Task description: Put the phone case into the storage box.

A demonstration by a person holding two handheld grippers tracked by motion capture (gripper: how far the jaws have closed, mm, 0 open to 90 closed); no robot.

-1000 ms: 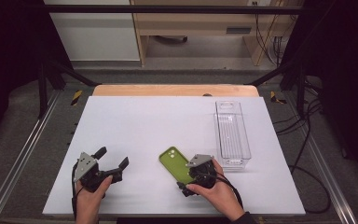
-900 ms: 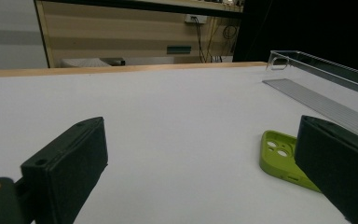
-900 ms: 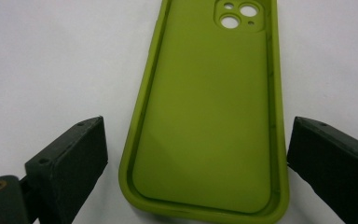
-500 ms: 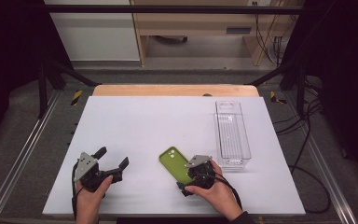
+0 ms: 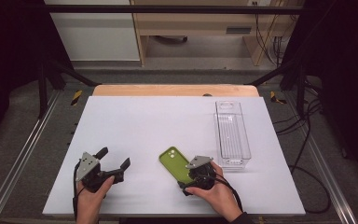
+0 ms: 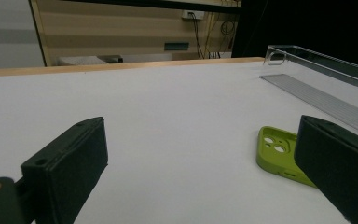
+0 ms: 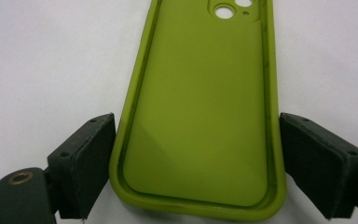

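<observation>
A green phone case lies hollow side up on the white table, camera holes at its far end. My right gripper sits over its near end. In the right gripper view the case runs between the two black pads, which touch its long edges; the jaws have just been closing on it. My left gripper rests at the front left of the table with its jaws wide apart and nothing between them. In the left gripper view that gripper looks across bare table, with the case off to the right.
A clear, long plastic bin stands on the table's right side, just beyond the right hand; it shows again at the far right. A wooden strip edges the table's far side. Metal rails run along both flanks.
Neither hand has shifted. The case lies where it was, and the right gripper stays over its near end.
</observation>
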